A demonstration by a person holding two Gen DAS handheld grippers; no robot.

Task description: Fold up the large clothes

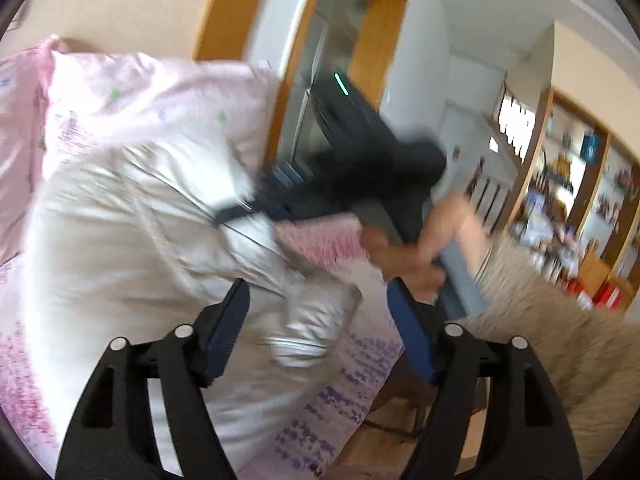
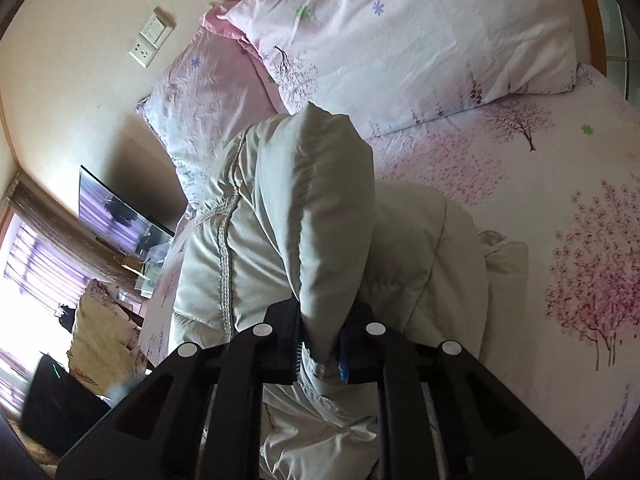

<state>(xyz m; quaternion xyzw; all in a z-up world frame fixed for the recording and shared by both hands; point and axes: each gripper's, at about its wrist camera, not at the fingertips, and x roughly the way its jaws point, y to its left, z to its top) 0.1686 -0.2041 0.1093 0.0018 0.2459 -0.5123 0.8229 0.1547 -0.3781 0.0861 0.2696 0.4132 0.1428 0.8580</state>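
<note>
A pale grey padded jacket (image 2: 248, 248) lies crumpled on a bed with a pink blossom-print sheet (image 2: 560, 208). My right gripper (image 2: 320, 354) is shut on a puffy fold of the jacket, which stands up between the blue pads. The blurred left wrist view shows the same jacket (image 1: 132, 240) spread below my left gripper (image 1: 320, 320). Its jaws stand wide apart above the cloth, gripping nothing. Beyond them, a person's hand (image 1: 416, 252) holds the black right gripper body (image 1: 360, 168), whose tip reaches the jacket.
Two pink pillows (image 2: 420, 32) lean against the wall at the head of the bed. A wall socket (image 2: 150, 42), a dark screen (image 2: 116, 212) and a bright window are at left. A fluffy beige cover (image 1: 552, 340), wooden shelves (image 1: 580, 184) and a door frame lie beyond the bed.
</note>
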